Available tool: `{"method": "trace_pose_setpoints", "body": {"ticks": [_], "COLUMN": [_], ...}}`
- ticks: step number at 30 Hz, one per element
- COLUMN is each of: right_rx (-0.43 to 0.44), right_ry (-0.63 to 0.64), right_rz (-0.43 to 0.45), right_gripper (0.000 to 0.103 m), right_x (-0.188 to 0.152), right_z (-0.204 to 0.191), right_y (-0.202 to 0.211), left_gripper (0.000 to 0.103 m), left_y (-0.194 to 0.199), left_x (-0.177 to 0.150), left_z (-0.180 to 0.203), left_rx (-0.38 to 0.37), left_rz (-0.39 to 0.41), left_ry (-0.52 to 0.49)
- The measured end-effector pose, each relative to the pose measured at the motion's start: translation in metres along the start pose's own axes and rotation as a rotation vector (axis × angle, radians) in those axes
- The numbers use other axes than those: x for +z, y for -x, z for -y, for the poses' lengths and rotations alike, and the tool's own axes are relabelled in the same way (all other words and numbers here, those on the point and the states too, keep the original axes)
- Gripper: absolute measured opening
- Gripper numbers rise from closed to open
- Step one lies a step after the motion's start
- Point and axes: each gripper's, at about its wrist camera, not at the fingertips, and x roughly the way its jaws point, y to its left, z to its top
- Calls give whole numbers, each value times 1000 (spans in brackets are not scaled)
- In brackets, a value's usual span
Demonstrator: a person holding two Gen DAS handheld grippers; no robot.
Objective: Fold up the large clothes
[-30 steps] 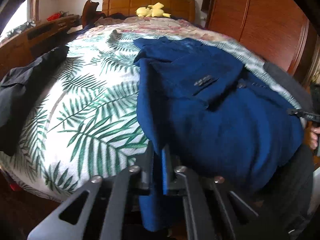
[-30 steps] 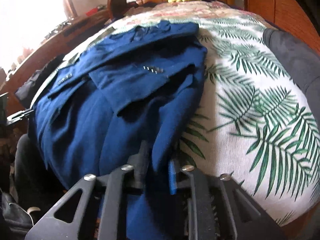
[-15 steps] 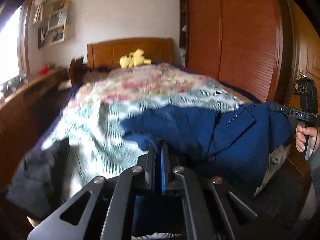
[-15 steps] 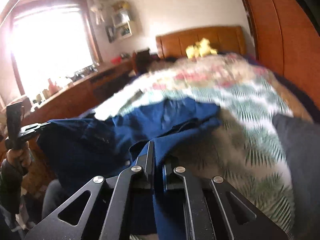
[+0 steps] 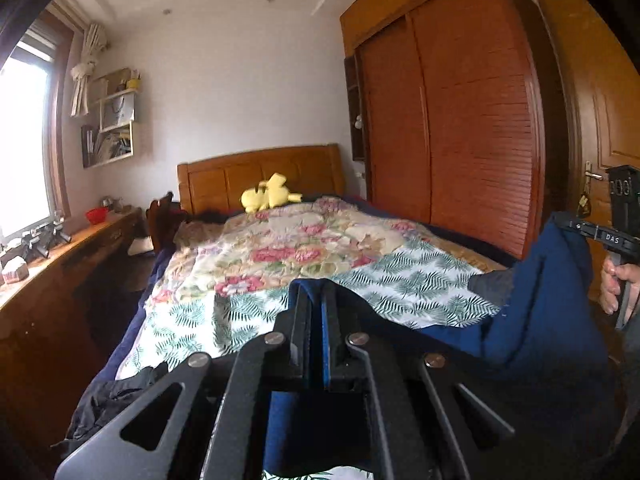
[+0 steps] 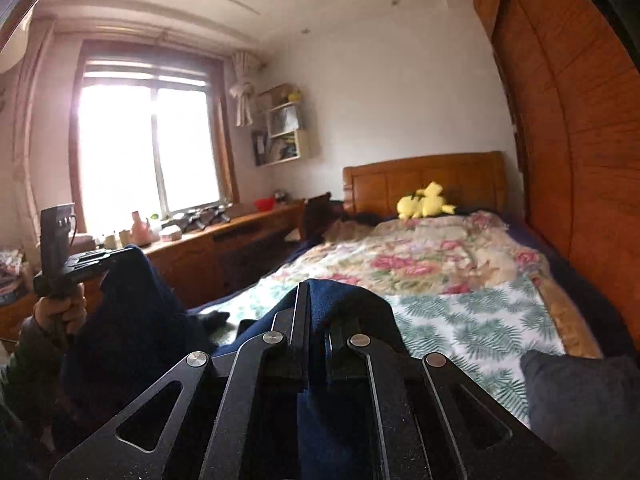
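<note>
I am lifting a blue jacket above the foot of the bed, my left gripper and right gripper each pinching its edge; it seems thick, soft, heavy, best held by edges.

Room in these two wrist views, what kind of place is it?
A home bedroom, most likely. A bed with a wooden headboard fills the middle, a tall wooden wardrobe stands beside it, and a yellow plush toy lies at the headboard.
</note>
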Motion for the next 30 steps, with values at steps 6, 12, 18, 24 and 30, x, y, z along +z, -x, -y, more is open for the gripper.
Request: {"method": "trace_pose_setpoints", "body": {"ticks": [6, 12, 18, 24, 30], "right_rx": [-153, -276, -313, -367, -483], "right_ry": [16, 20, 68, 134, 148], "right_rz": [-143, -298, -413, -489, -512], "right_gripper": [3, 3, 3, 25, 66], "right_x": [-25, -67, -121, -154, -159], "right_z": [41, 95, 108, 106, 110], "right_y": [-55, -141, -176, -180, -169], "left_gripper": [0, 1, 2, 5, 21], "left_y": [-87, -163, -186, -170, -140], "left_x": [-29, -61, -95, -109, -115], "left_z": [-14, -26, -13, -12, -24], "left_rx": [50, 80, 108, 107, 166], "left_rz": [-125, -256, -344, -328, -272], "left_ry": [20, 59, 14, -20, -6]}}
